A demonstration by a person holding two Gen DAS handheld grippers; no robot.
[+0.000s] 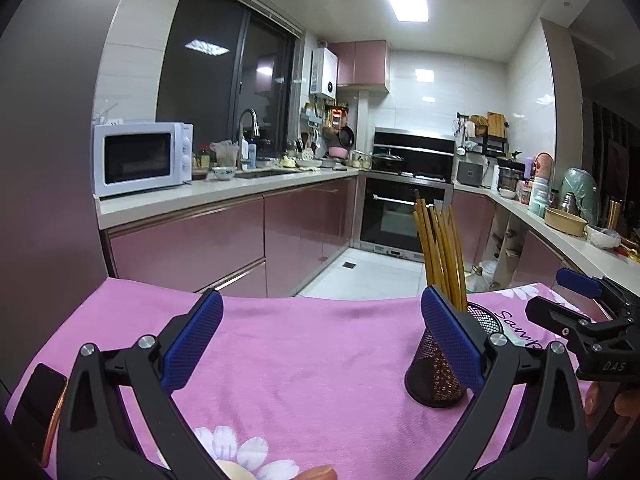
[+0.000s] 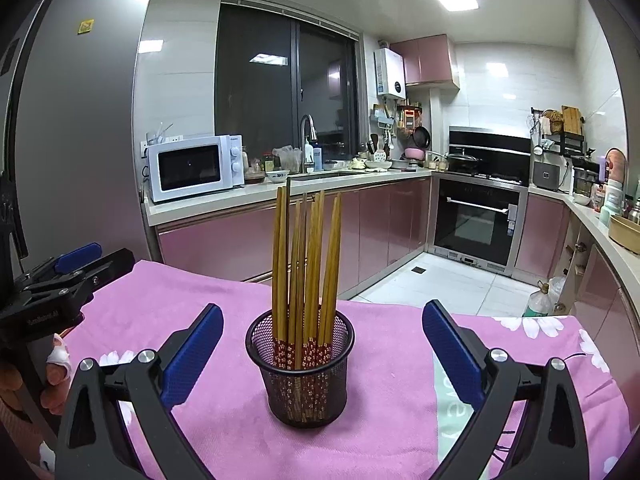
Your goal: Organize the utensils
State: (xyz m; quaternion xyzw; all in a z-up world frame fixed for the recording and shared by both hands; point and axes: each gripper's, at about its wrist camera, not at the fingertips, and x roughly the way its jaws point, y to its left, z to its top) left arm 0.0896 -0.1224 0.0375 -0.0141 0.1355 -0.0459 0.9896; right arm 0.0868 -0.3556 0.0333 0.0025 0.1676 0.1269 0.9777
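Seemingly at the tail end of organizing the utensils, both hand-held grippers hang released and empty over a bench draped in a pink floral cloth, the right hand-held gripper spread wide on either side of a black mesh holder without touching it. A bundle of wooden chopsticks stands upright in that holder, red patterned ends down, while the left hand-held gripper points past it at bare cloth. No loose utensil shows on the bench, so any next move would likely call for pulling back or finding another piece out of view.
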